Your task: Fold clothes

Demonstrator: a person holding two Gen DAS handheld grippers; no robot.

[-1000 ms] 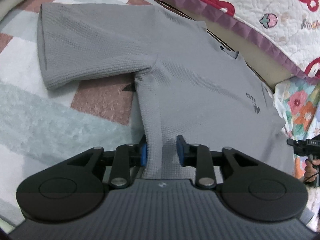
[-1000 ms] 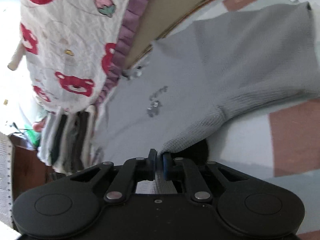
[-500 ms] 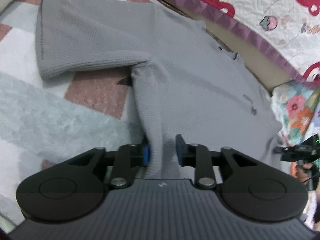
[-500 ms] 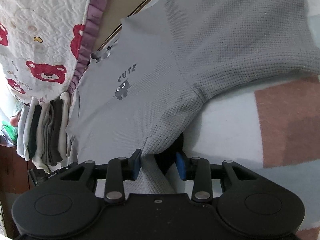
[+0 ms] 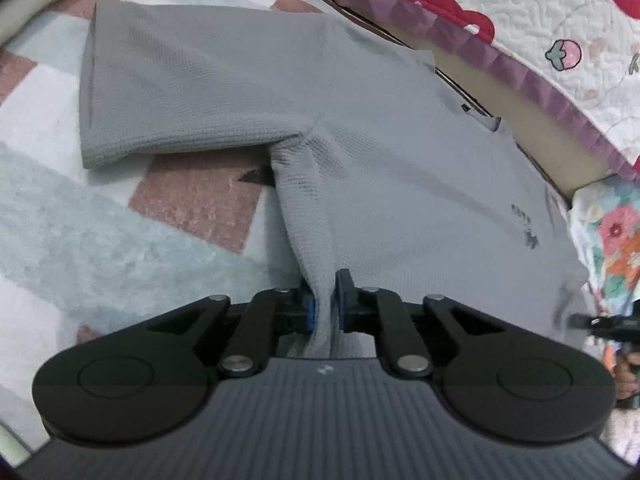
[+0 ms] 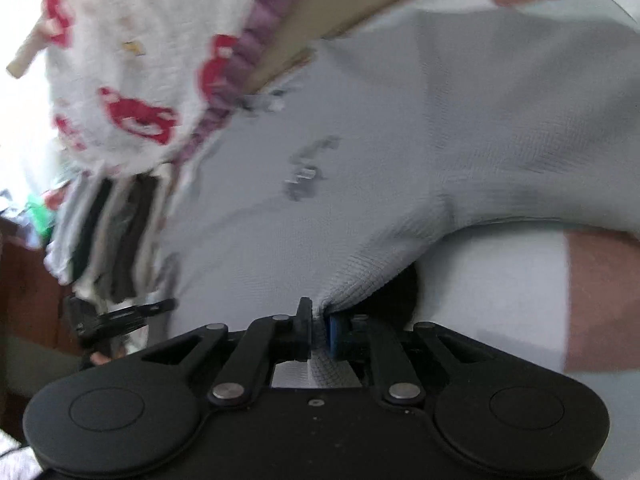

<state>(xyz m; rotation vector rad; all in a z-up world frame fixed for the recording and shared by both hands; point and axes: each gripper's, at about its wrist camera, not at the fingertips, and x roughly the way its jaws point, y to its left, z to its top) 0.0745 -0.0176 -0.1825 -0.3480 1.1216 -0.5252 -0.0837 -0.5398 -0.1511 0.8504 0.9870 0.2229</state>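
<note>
Lying spread flat on a pink, white and pale-green checked blanket: a grey waffle-knit short-sleeved T-shirt with a small dark chest print, collar toward a purple-frilled bear-print quilt. Pinching its lower side edges, jaws just having been closing on bunched fabric: left gripper and right gripper.

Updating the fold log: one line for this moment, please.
phase: regrasp | left tool: closing, pinching grey T-shirt side edge | right tool: closing, pinching opposite side | shirt: spread on blanket, unfolded
</note>
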